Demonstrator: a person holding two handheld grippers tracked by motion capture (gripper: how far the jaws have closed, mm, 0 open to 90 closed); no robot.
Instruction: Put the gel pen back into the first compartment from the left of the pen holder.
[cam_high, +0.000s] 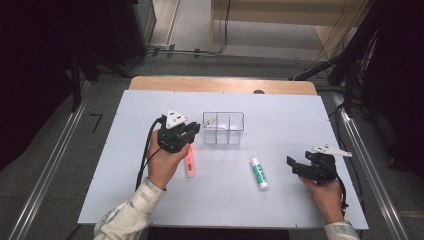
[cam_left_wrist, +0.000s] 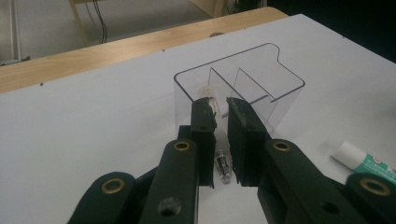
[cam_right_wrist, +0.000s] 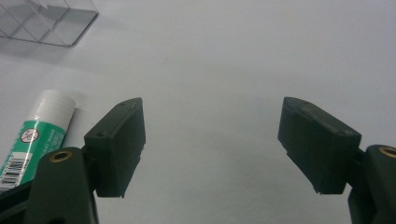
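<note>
Currently, the left hand-held gripper sits near the middle of the white desk, its jaws narrowed onto a clear pen that runs lengthwise between them. In the left gripper view, the pen's spring end shows in the gap low between the jaws, and its clear far end projects past the jaw tips to the near left corner of the clear plastic organizer. Whether the pen's end is already inside the organizer's left compartment cannot be told. The high view shows the organizer standing upright on the desk, divided into three compartments, just beside the left hand-held gripper on its right. An orange marker lies flat on the desk beside the left hand, partly covered by it. A glue stick with a green label lies flat between the two hands, well apart from the organizer. The right hand-held gripper rests low near the desk's right edge, jaws spread wide and holding nothing. In the right gripper view, the glue stick lies just beside its left jaw.
</note>
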